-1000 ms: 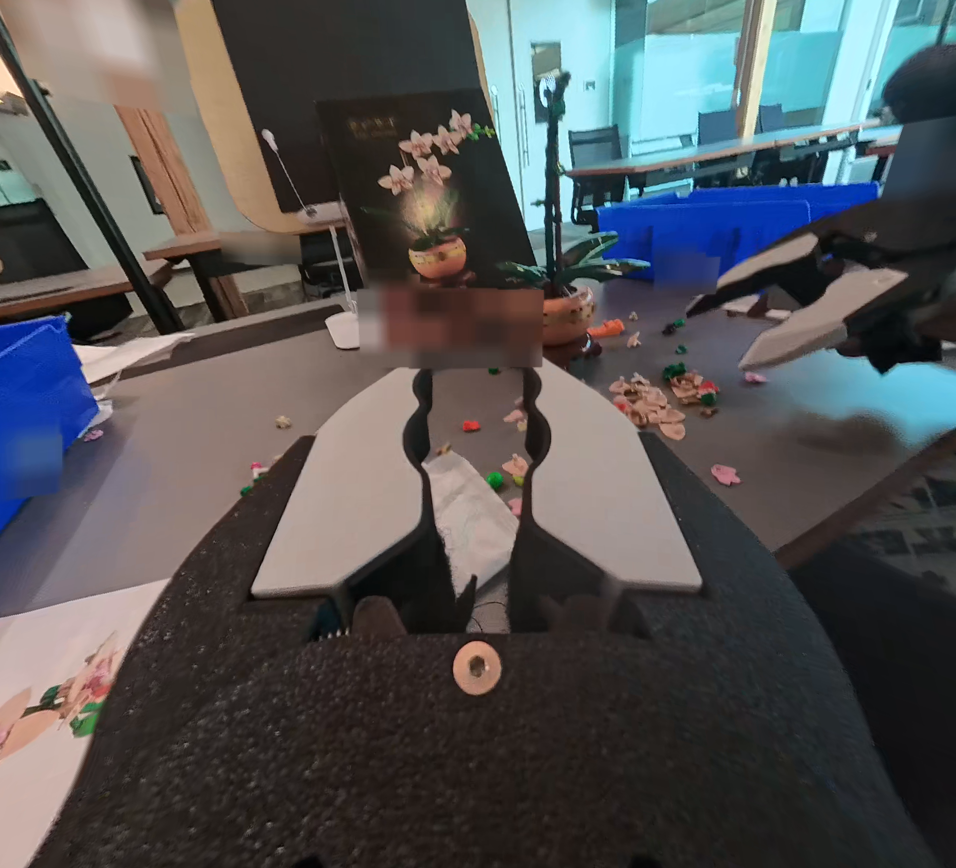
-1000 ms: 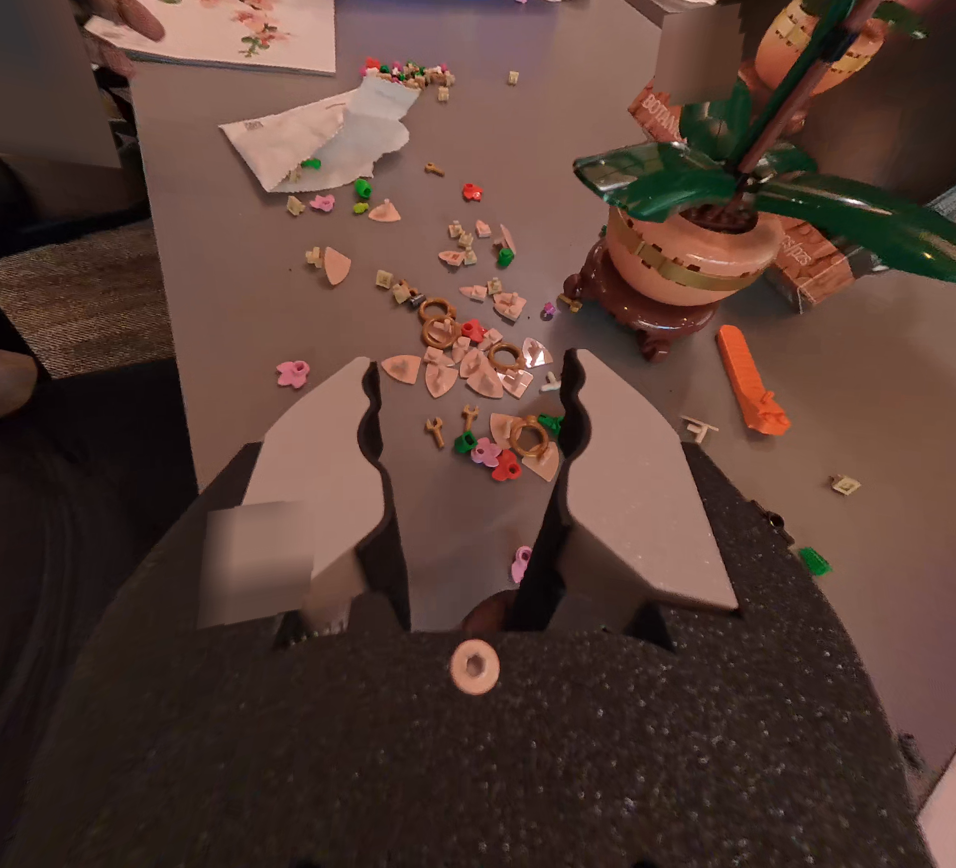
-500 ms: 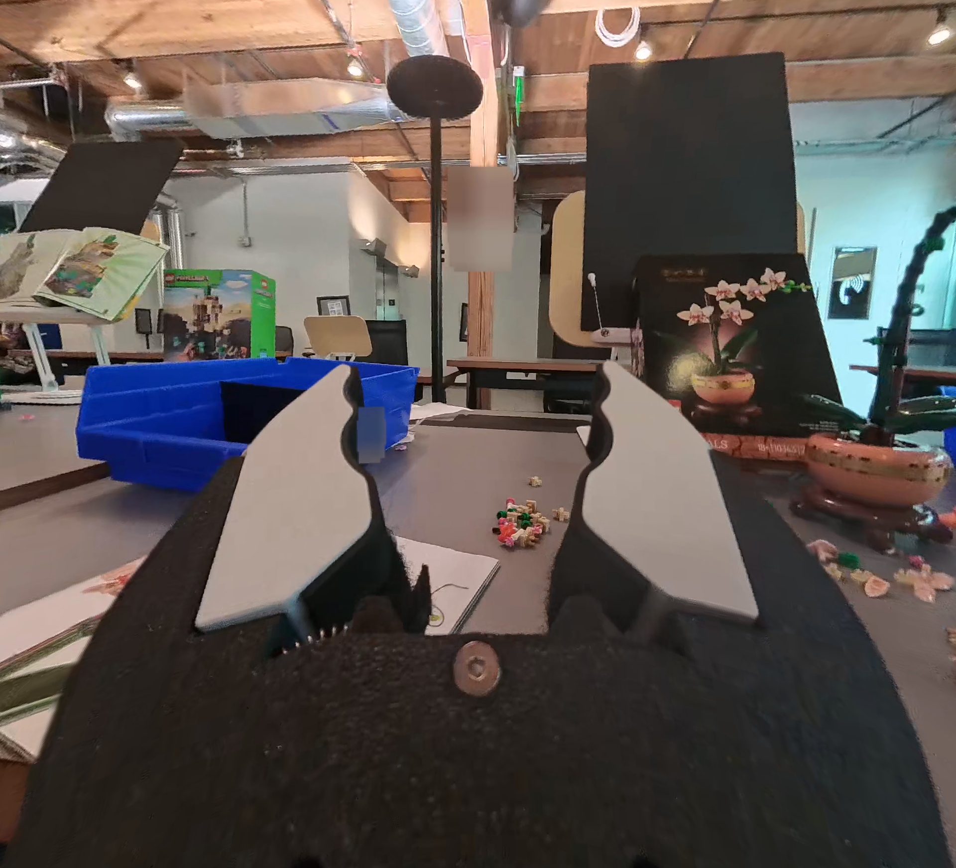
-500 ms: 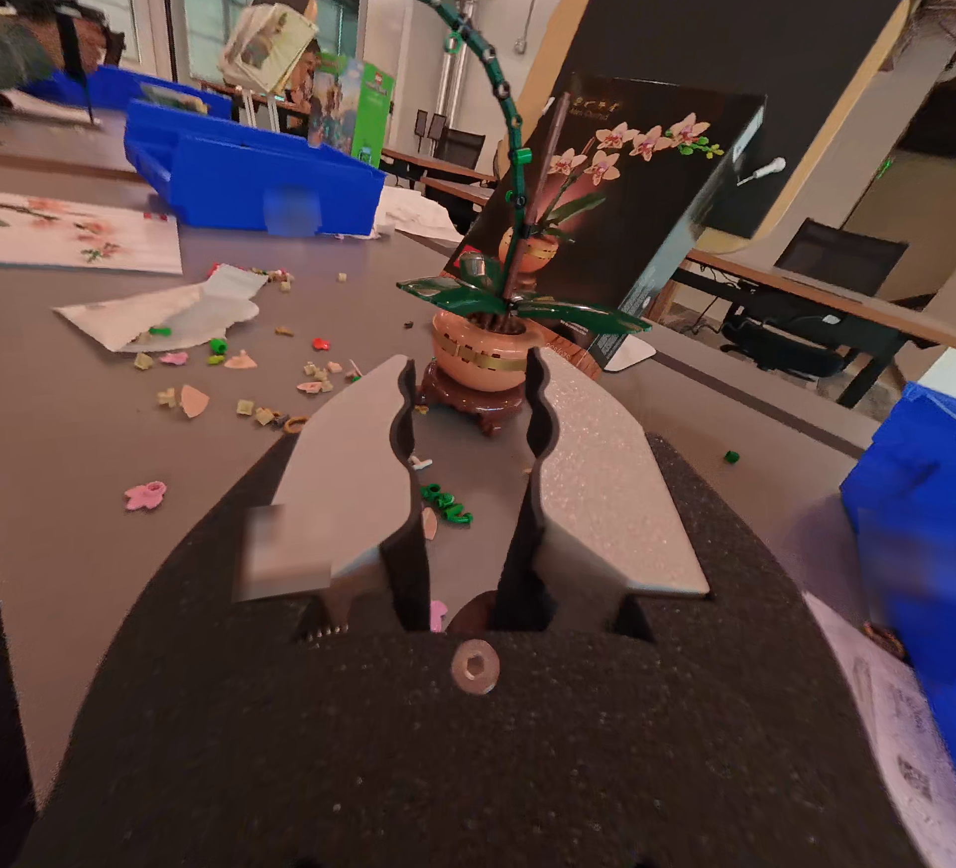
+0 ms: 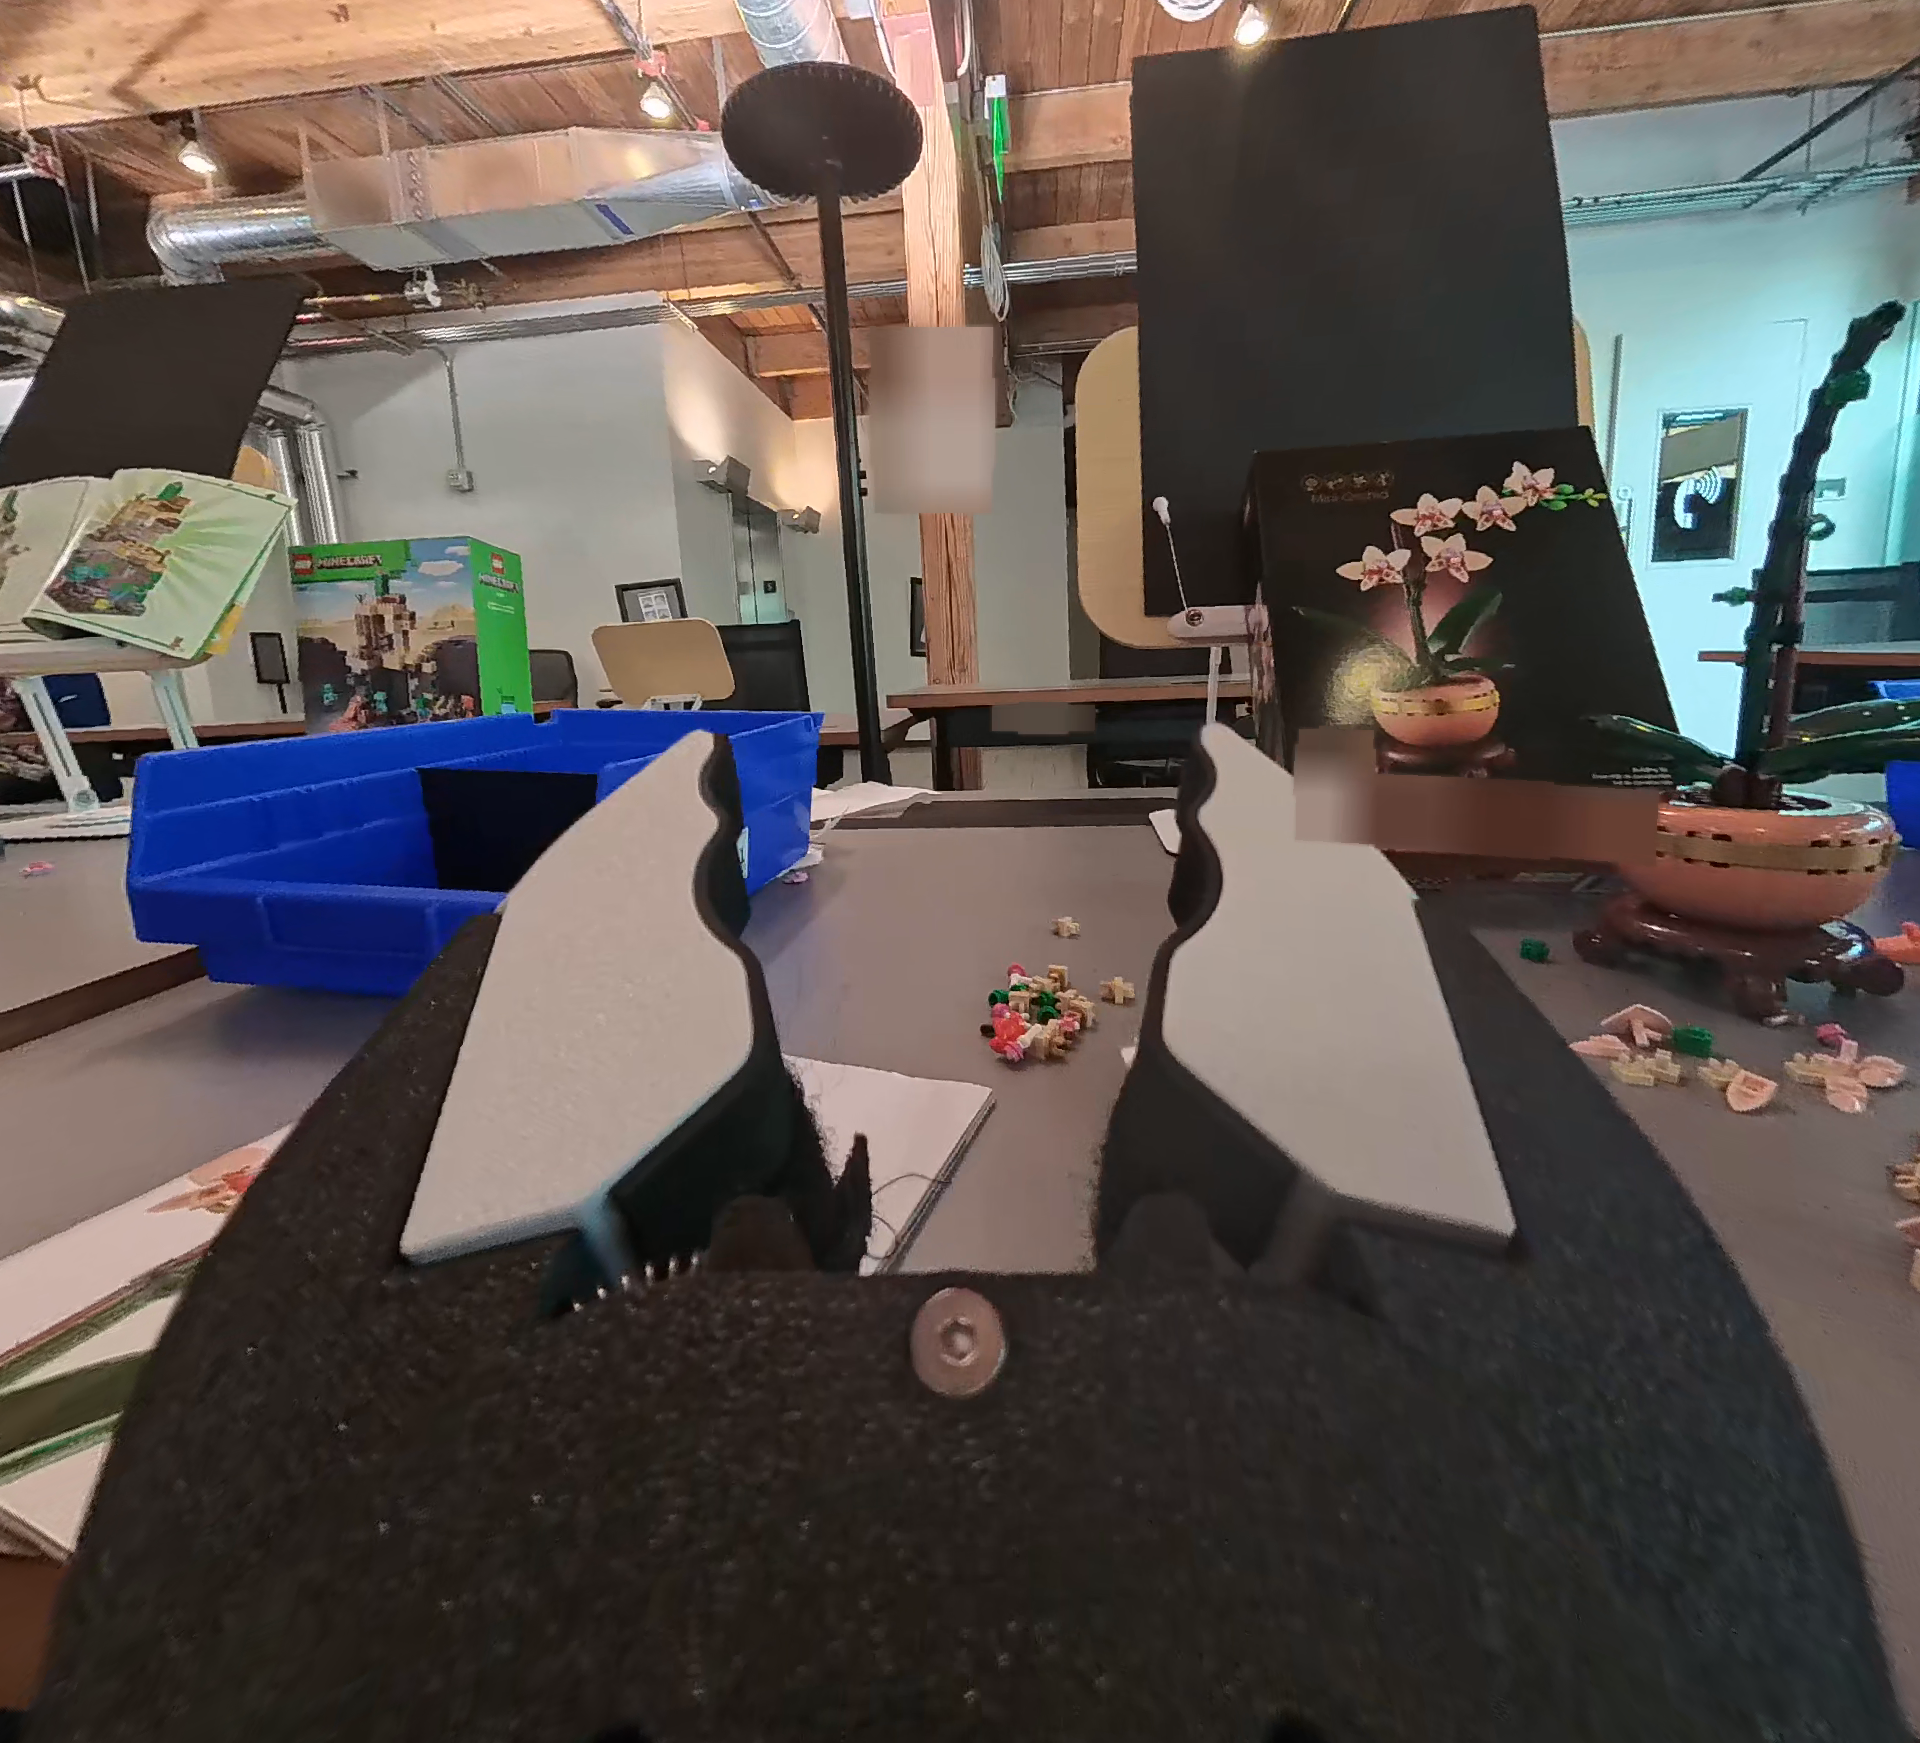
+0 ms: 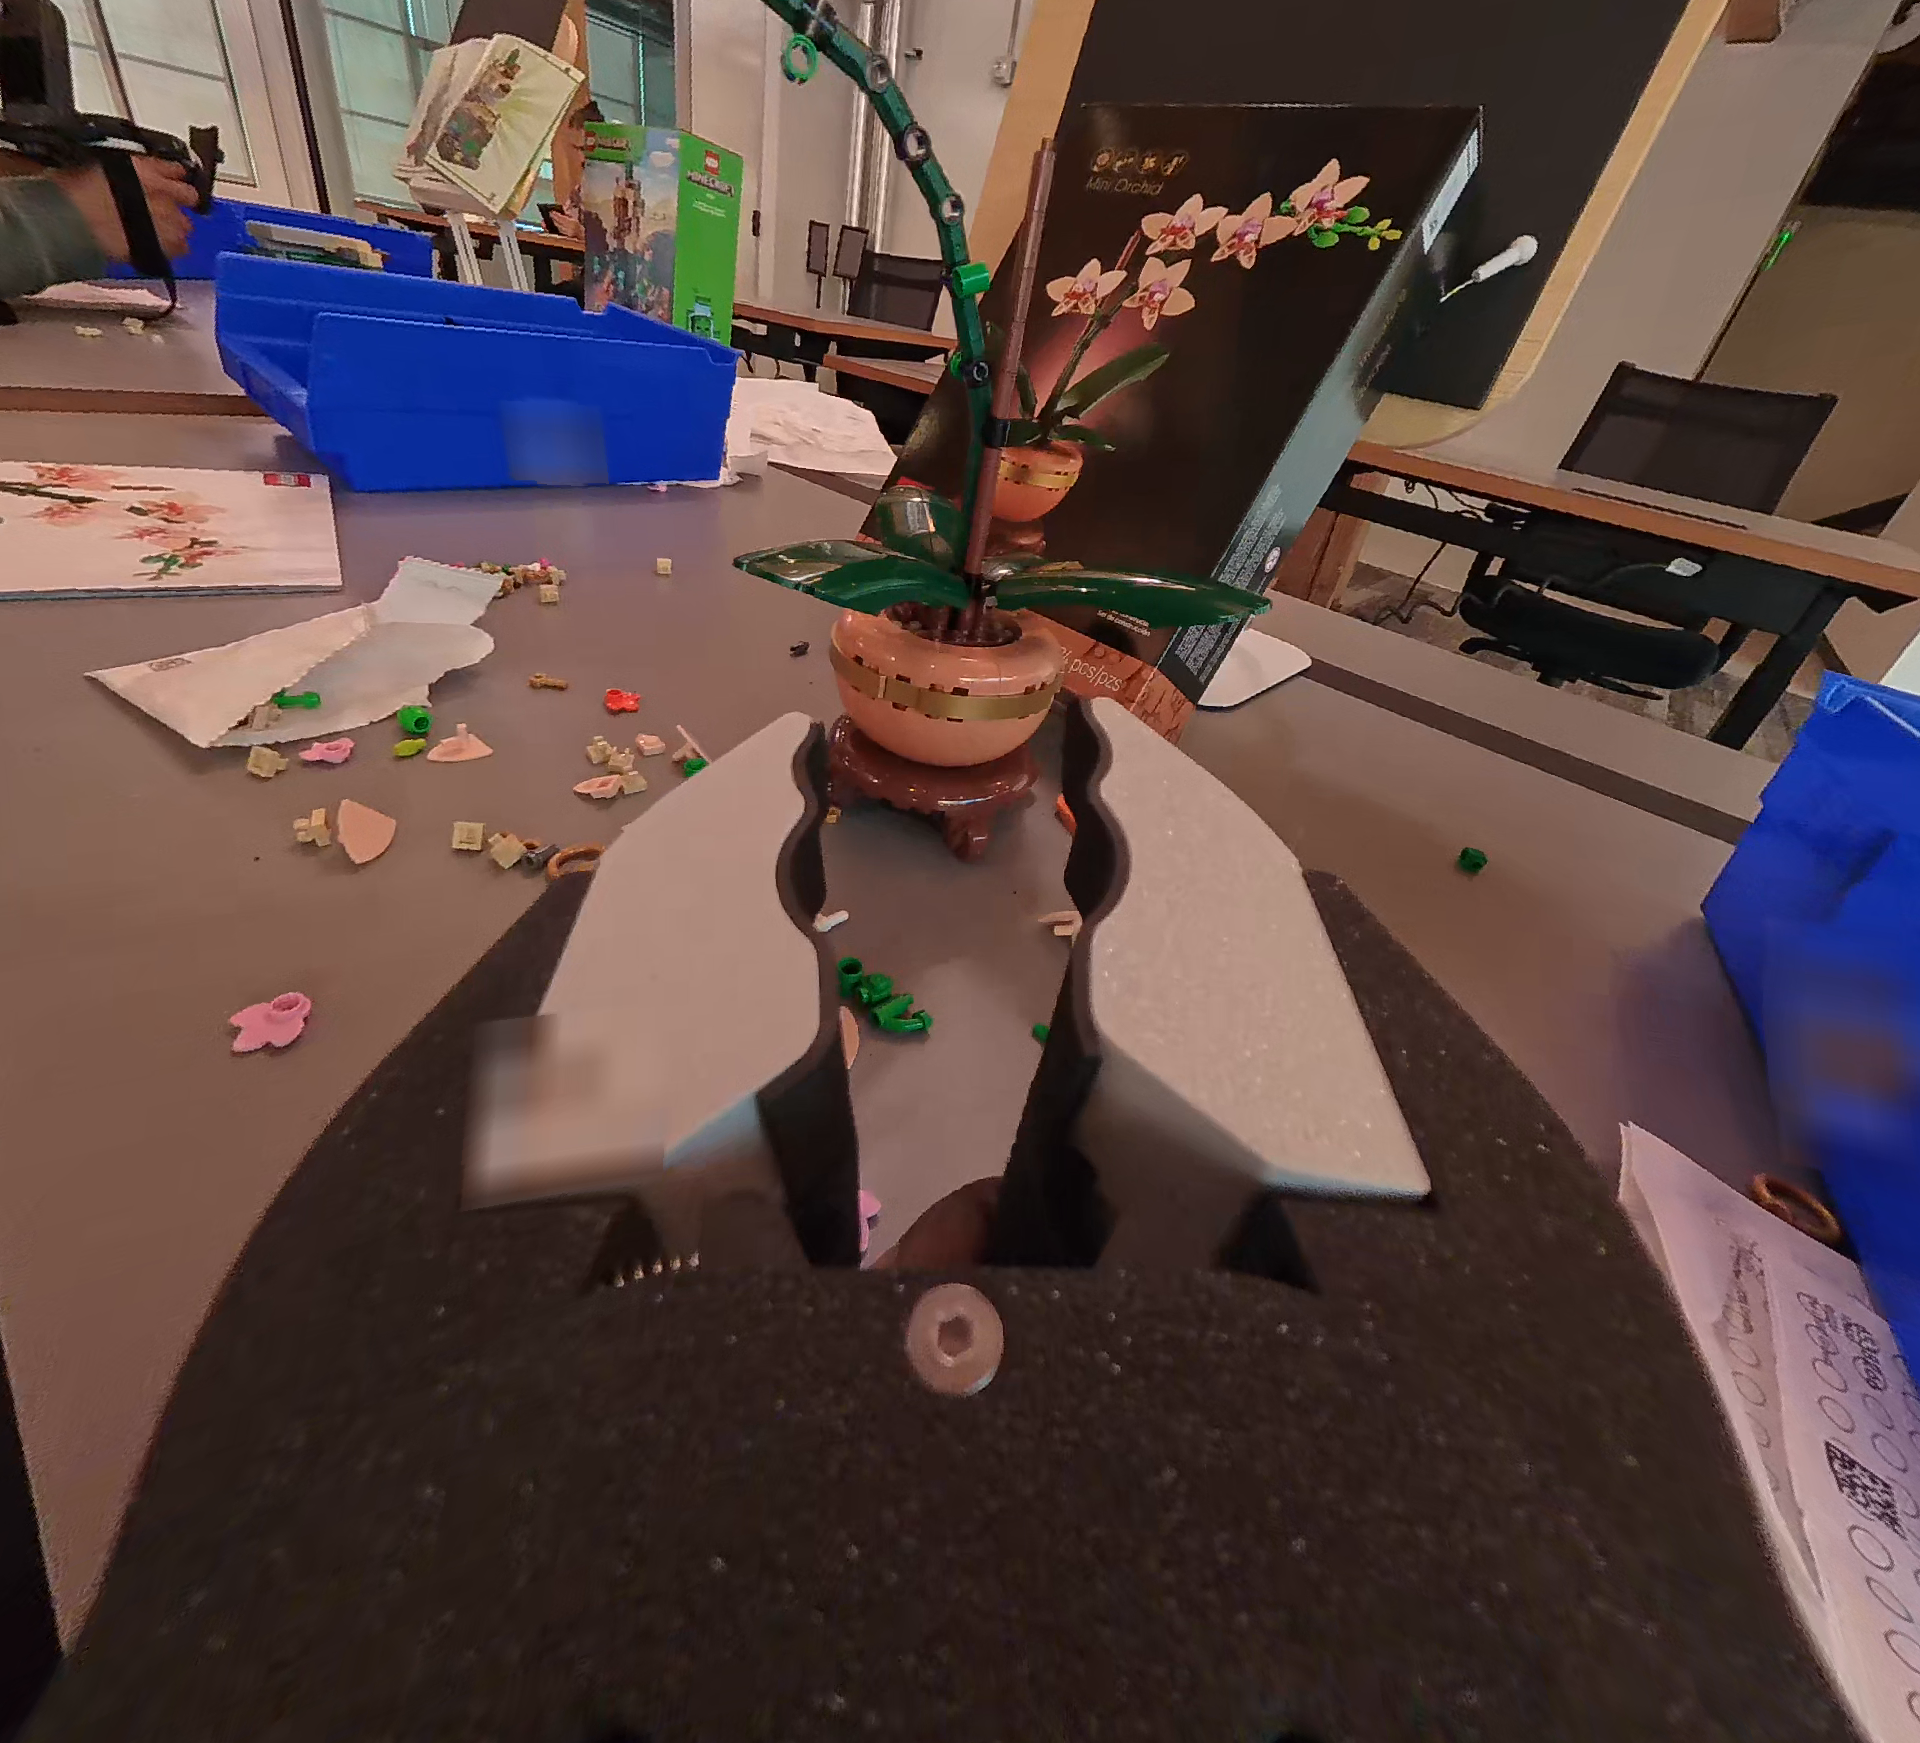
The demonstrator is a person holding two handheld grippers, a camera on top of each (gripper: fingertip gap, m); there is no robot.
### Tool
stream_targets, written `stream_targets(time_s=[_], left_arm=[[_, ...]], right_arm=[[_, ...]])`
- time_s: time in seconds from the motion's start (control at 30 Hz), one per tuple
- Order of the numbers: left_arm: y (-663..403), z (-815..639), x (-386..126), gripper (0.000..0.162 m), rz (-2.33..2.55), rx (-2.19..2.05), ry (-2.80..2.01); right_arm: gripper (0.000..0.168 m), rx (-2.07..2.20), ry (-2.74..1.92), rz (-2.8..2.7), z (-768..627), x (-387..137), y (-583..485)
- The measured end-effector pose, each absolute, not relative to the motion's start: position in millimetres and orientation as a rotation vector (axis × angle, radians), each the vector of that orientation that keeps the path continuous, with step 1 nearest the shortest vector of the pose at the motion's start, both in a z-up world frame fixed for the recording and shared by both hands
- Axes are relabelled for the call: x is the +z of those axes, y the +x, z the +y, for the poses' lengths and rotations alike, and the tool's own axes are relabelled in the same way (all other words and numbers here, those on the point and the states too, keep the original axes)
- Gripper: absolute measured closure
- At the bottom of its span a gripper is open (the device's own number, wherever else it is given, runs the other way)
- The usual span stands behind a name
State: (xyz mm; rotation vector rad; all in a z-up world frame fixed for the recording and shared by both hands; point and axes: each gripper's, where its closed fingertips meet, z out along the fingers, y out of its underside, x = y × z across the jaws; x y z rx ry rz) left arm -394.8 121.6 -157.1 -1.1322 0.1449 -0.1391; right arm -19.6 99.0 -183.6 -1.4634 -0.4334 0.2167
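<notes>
My left gripper (image 5: pixel 961 758) is open and empty, held level just above the grey table (image 5: pixel 883 914). A small pile of loose bricks (image 5: pixel 1042 1010) lies ahead between its fingers, and an instruction booklet (image 5: pixel 904 1127) lies under them. My right gripper (image 6: pixel 940 732) is open and empty, pointing at the brick orchid's peach pot (image 6: pixel 940 670), which stands just beyond its fingertips. The green stem (image 6: pixel 914 145) arches up to the left. Small green pieces (image 6: pixel 883 1002) lie on the table between the right fingers. The pot also shows in the left wrist view (image 5: pixel 1766 862), at the right.
The orchid set's dark box (image 6: pixel 1226 363) stands behind the pot. Blue bins (image 6: pixel 499 405) sit at the back left, and a torn paper bag (image 6: pixel 301 665) and scattered petals (image 6: pixel 364 829) lie left. A blue container (image 6: pixel 1829 945) and a printed sheet (image 6: pixel 1787 1381) are at the right. A person's hand (image 6: pixel 62 228) is at the far left. To reach the brick orchid's peach pot (image 6: pixel 940 670) in a straight line is about 11 centimeters for my right fingers, about 30 centimeters for my left.
Both grippers have tilted up from looking down at the table to a level view. The left swung left and opened wider. The right now faces the pot, its gap a little narrower.
</notes>
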Motion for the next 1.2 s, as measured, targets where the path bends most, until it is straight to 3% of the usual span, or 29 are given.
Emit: stream_targets(time_s=[0.13,0.3,0.4,0.57,0.7,0.87,0.97,1.03,1.2], left_arm=[[-386,121,-149,0.096,0.189,-0.118,-1.104],[-367,103,-137,0.110,0.324,-0.090,-1.049],[-375,91,-125,0.117,0.245,-0.231,-1.018],[-385,91,-120,0.119,0.159,-0.352,-1.013],[-388,85,-114,0.122,0.154,-0.356,-1.002],[-378,97,-132,0.123,0.187,-0.369,-1.088],[-377,97,-131,0.123,0.209,-0.344,-1.082],[-377,99,-134,0.123,0.209,-0.354,-1.096],[-380,105,-140,0.123,0.181,-0.402,-1.135]], right_arm=[[0.124,0.249,-1.459,-0.525,87,-183,-32],[0.129,0.609,-1.593,-0.970,3,-200,-113],[0.131,0.661,-1.812,-1.276,-41,-255,-163],[0.132,0.265,-2.142,-1.348,-43,-366,-167],[0.126,0.105,-2.260,-1.439,-31,-419,-162],[0.133,-0.117,-2.247,-1.647,-16,-452,-162],[0.137,-0.264,-2.194,-1.821,-14,-462,-161],[0.158,-0.305,-2.137,-1.867,-12,-463,-162],[0.160,0.049,-2.100,-1.636,-32,-411,-179]])
